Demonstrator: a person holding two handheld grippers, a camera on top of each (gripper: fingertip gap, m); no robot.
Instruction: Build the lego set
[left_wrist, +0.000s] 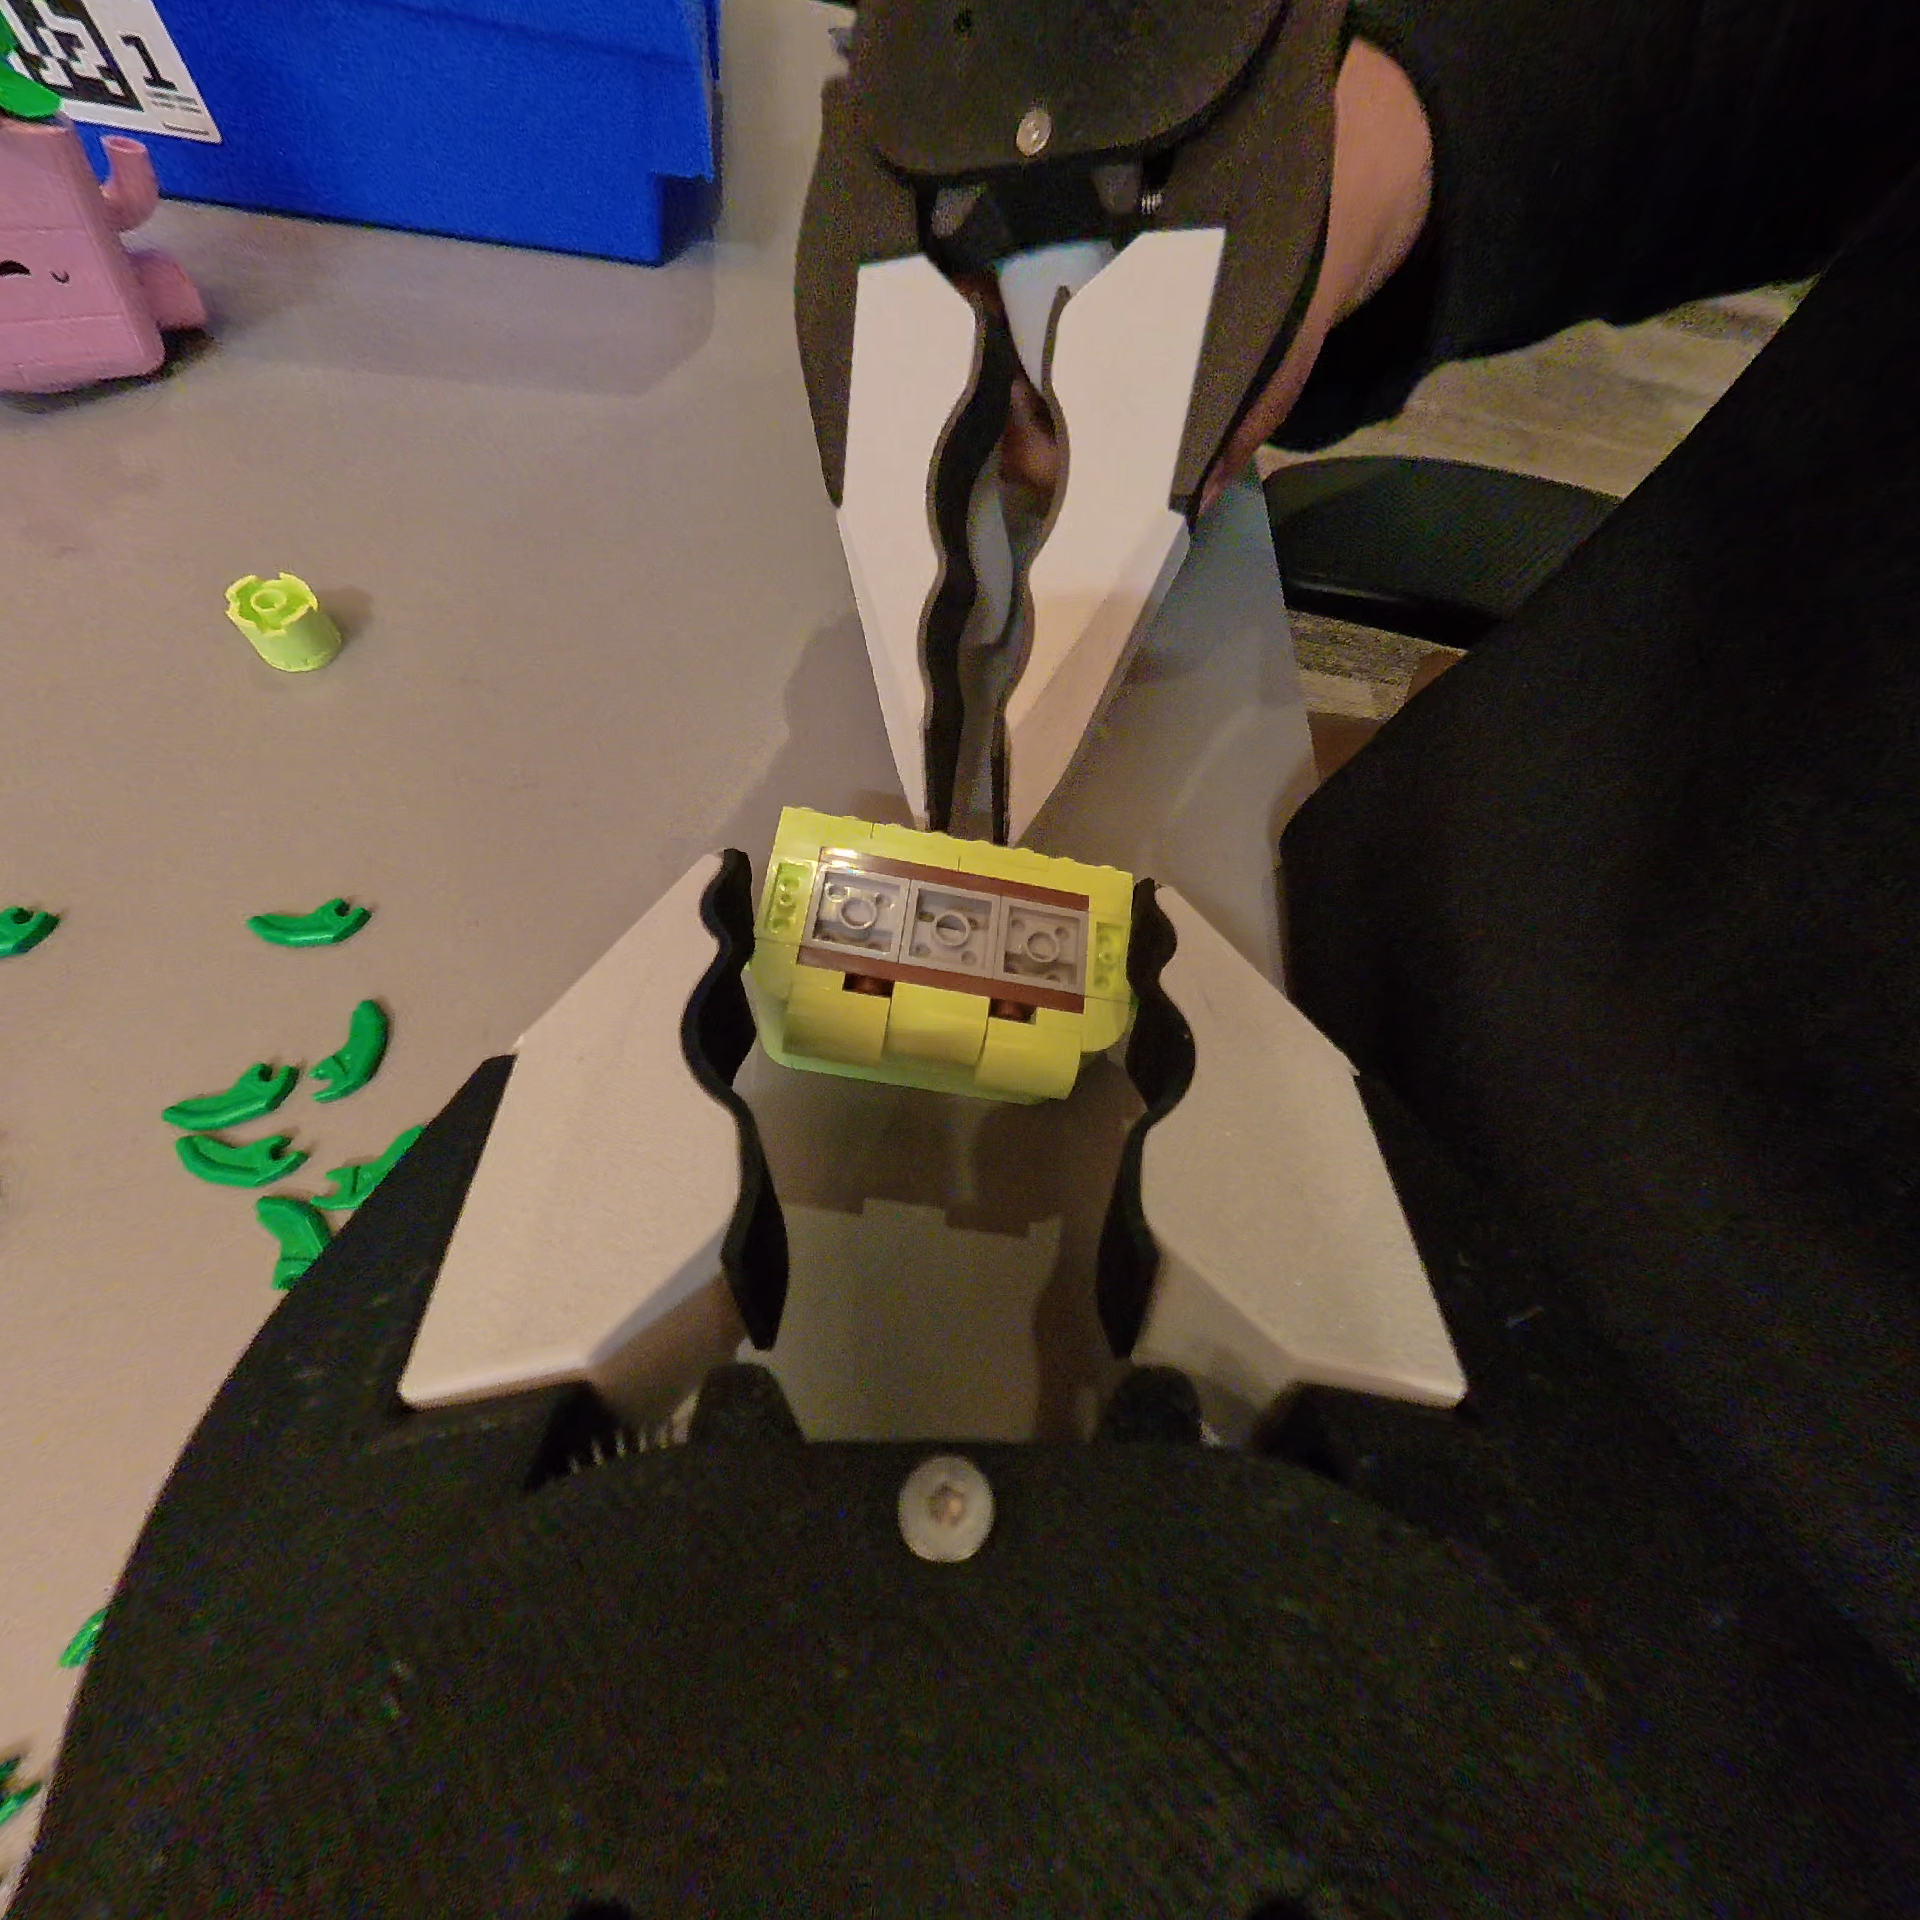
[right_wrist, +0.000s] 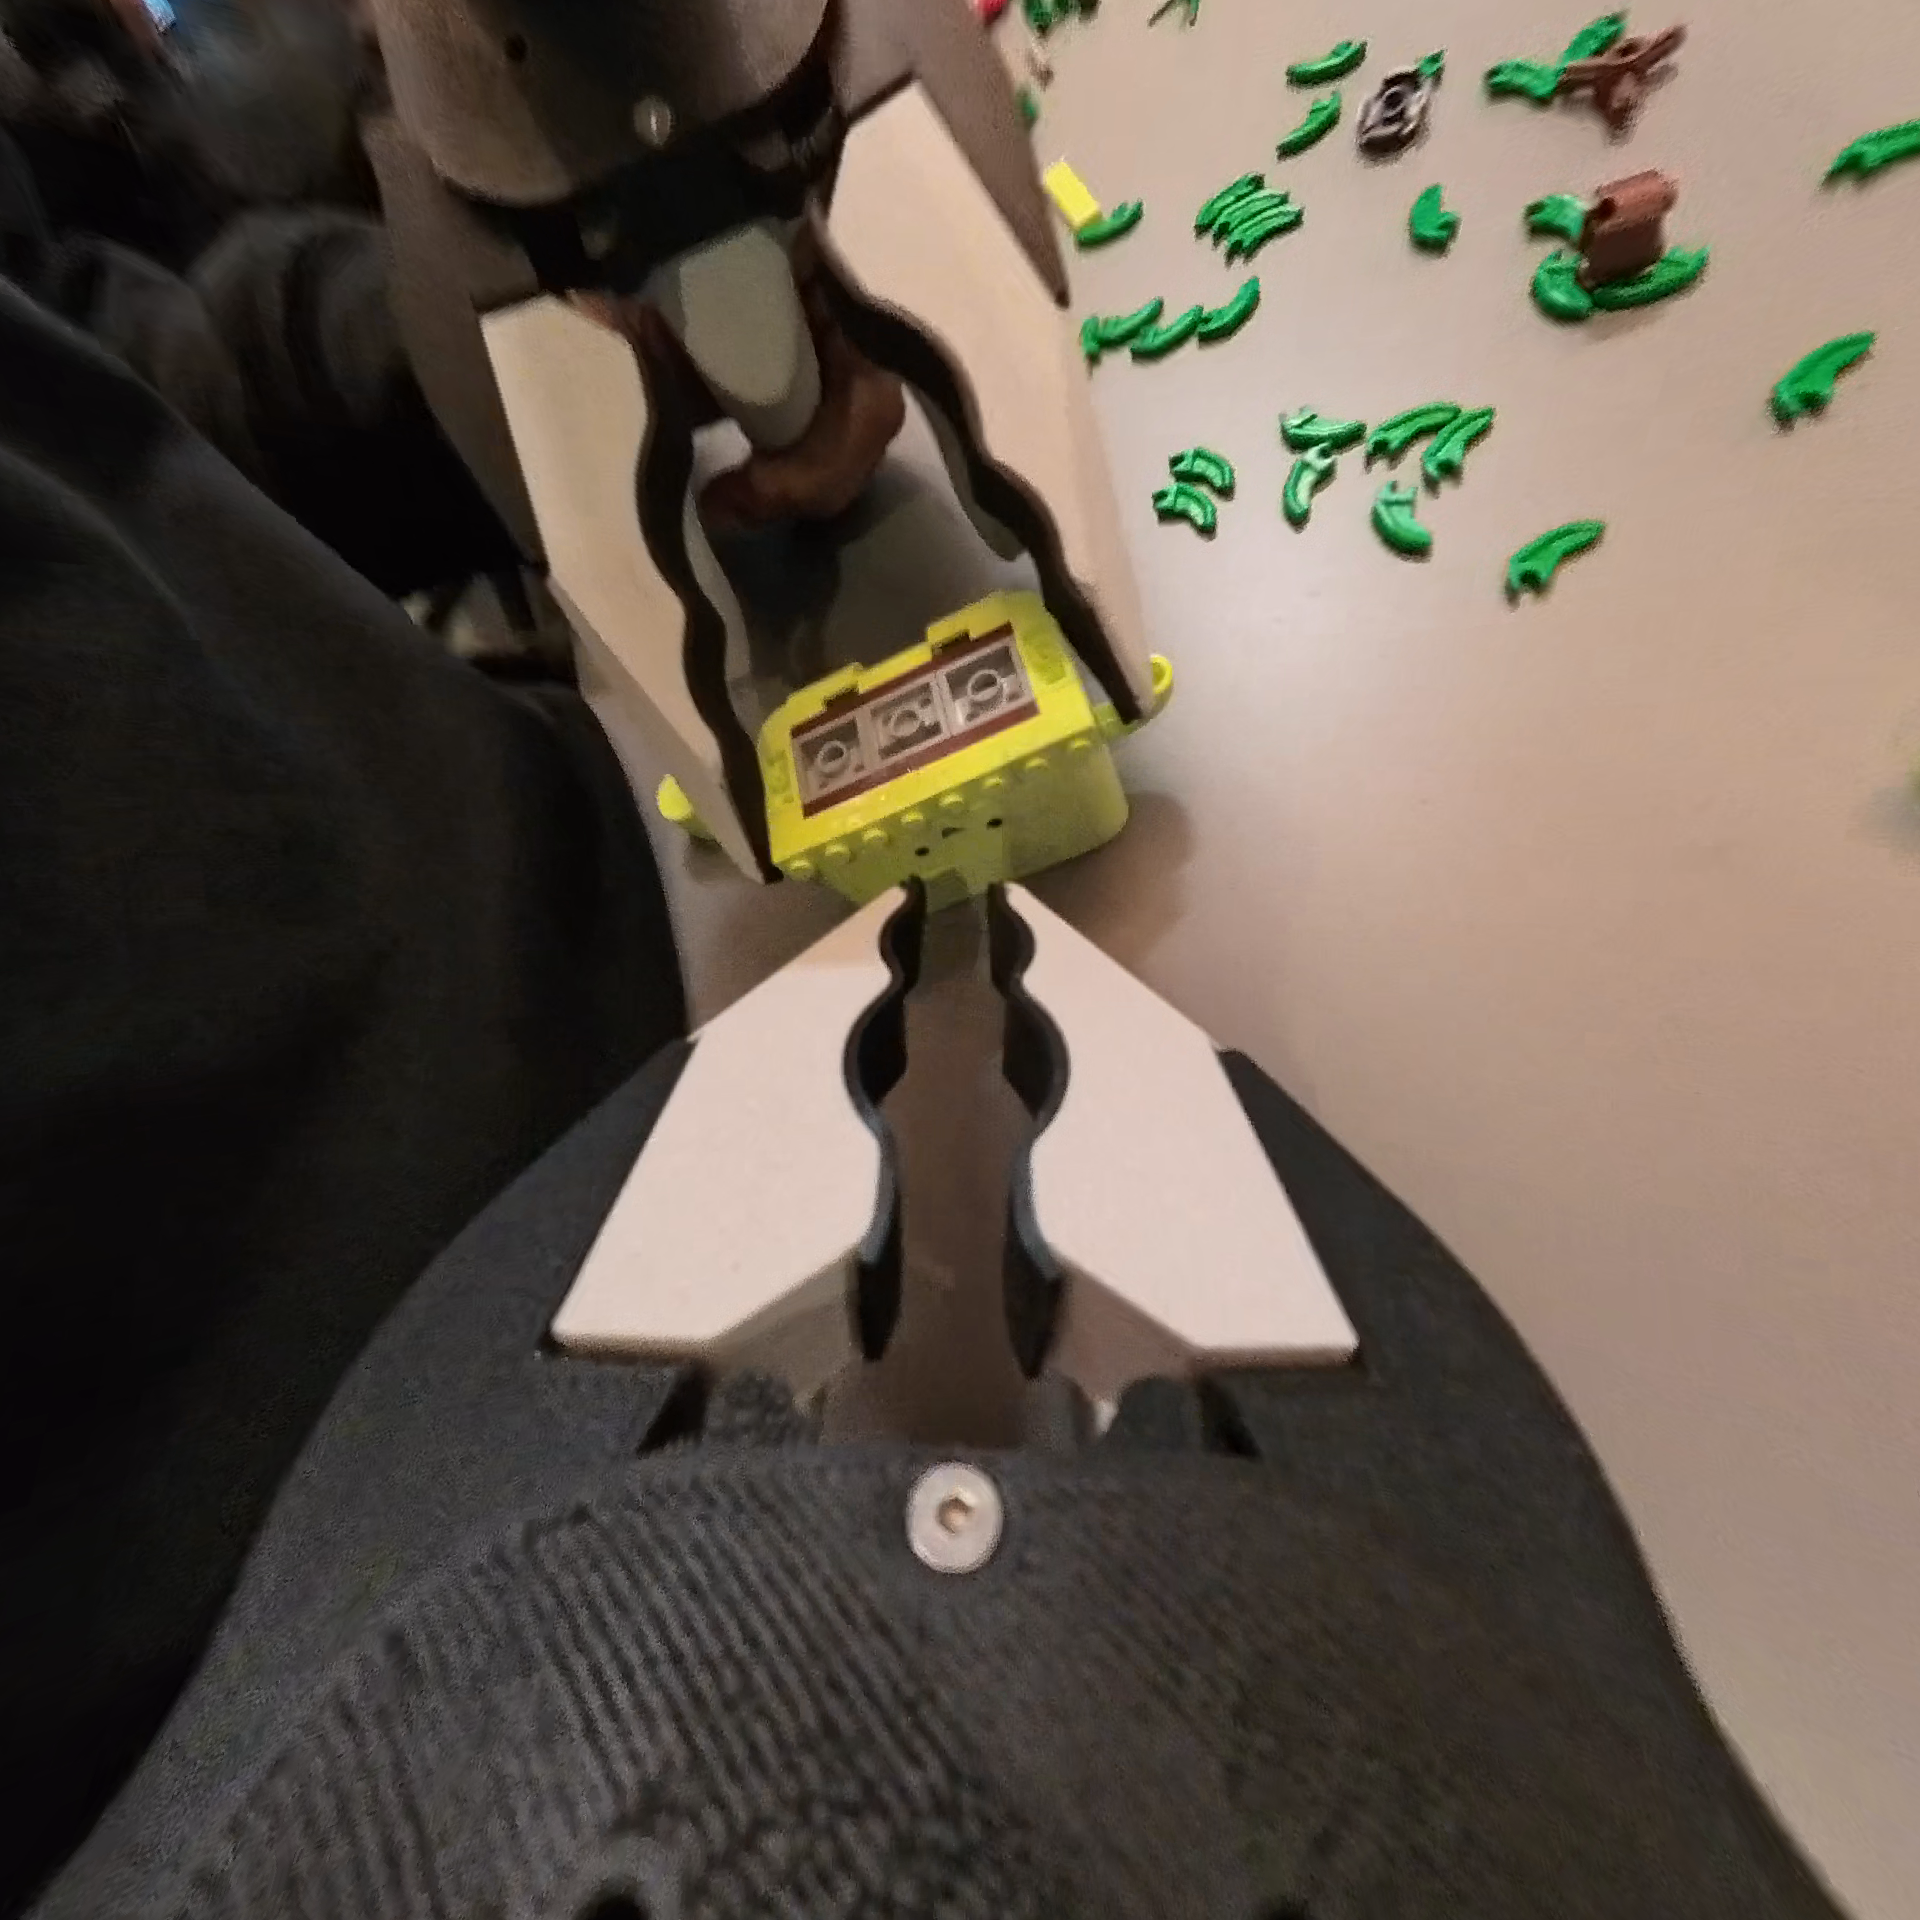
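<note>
A lime-green lego block (left_wrist: 935, 1039) with three grey stud plates and a brown frame on top is held just above the grey table. My left gripper (left_wrist: 935, 935) is shut on it, one finger on each short side. My right gripper (left_wrist: 966, 821) comes in from the opposite side, almost closed, its tips pinching the block's far long edge. In the right wrist view the block (right_wrist: 966, 821) sits between the left gripper's (right_wrist: 940, 784) fingers, and the right gripper (right_wrist: 956, 899) nips the middle of its near edge.
Several green leaf pieces (left_wrist: 239, 1101) and a lime round piece (left_wrist: 283, 623) lie to the left. A pink model (left_wrist: 73, 281) and a blue bin (left_wrist: 436, 104) stand at the back left. More leaves (right_wrist: 1351, 457) and brown pieces (right_wrist: 1631, 213) lie scattered. A black sleeve (left_wrist: 1662, 935) is at the right. Both grippers' tips are close together, under 4 cm apart. Between my left fingertips and the lime round piece (left_wrist: 283, 623) there is roughly 12 cm.
</note>
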